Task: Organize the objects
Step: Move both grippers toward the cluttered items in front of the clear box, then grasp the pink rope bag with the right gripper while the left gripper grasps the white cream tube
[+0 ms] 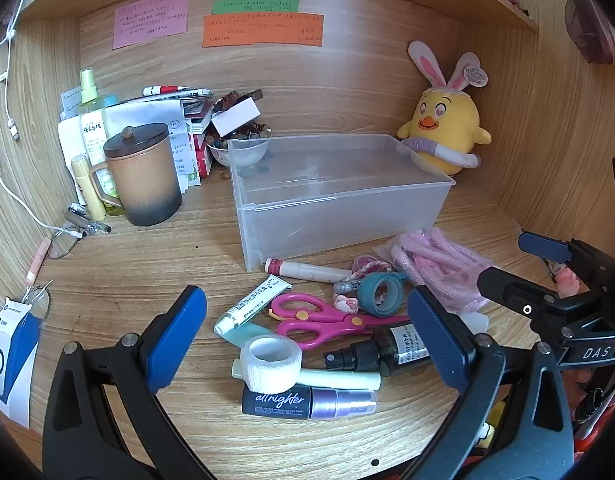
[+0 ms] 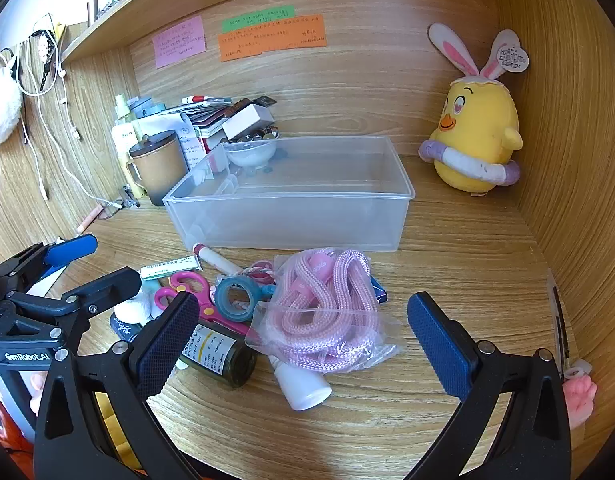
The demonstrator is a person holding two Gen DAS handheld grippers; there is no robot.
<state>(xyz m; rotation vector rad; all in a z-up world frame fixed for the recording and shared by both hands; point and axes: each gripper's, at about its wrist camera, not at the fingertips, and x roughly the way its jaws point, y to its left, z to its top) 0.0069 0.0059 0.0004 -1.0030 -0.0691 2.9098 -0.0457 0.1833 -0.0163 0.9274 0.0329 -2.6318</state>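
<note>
Blue ribbed pads line both tools, and each pair stands spread wide with nothing between them. From the left wrist view, the left gripper [image 1: 307, 336] hovers over a heap of small things on the wooden desk [image 1: 155, 264]: a white roll of gauze tape [image 1: 272, 362] lying on a pale green tube [image 1: 339, 379], a dark "allnighter" spray bottle [image 1: 307, 402] nearest the camera, pink scissors [image 1: 319, 320], a white ointment tube [image 1: 253, 304], a teal tape ring [image 1: 381, 294] and a dark pump bottle [image 1: 387, 350] that runs under the right-hand pad. None of these touches the pads. From the right wrist view, the right gripper [image 2: 303, 336] is likewise wide open and holding nothing; between its pads lies a clear bag of pink rope [image 2: 327, 312], just beside a white cap-ended bottle [image 2: 303, 386] and the dark bottle, whose labelled end sits close against the left pad, though contact cannot be told. Behind the heap stands a translucent plastic bin [image 2: 291, 216], empty as far as can be seen, with a white marker-like tube [image 1: 307, 270] just beside its front wall. A yellow plush chick [image 2: 477, 136] stands in the far right corner, a brown lidded mug [image 1: 141, 174] to the far left.
</note>
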